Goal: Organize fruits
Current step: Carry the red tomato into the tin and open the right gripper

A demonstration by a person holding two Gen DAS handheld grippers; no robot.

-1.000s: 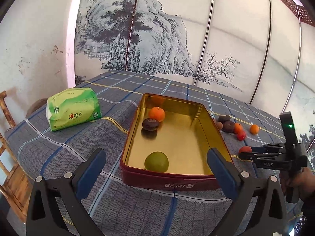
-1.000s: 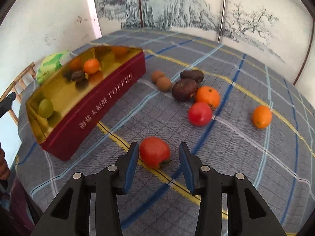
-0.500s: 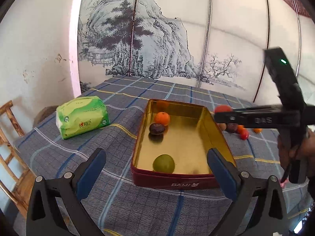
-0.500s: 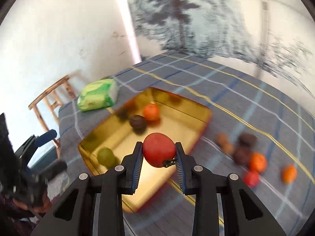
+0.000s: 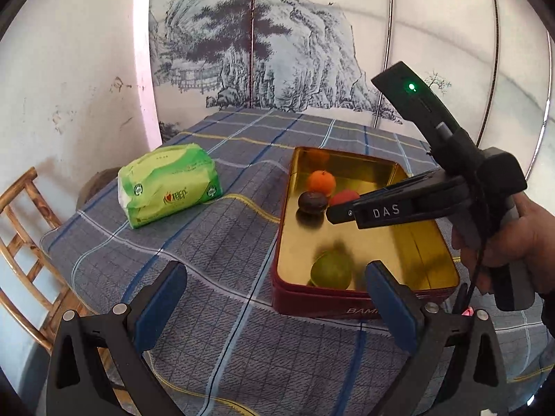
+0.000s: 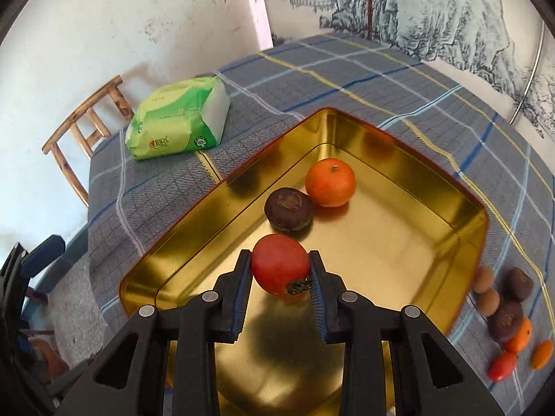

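Right wrist view: right gripper (image 6: 280, 272) pinches the tomato (image 6: 279, 269) across its middle above the gold tin (image 6: 461, 208), near the dark fruit (image 6: 288, 208); likely soft, smooth-skinned, bruisable, so light squeeze at widest girth; left gripper (image 5: 274, 300) spread, empty.

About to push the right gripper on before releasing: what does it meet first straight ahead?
Probably the dark fruit, just beyond the held tomato; the orange sits behind it. Height over the tin floor is unclear.
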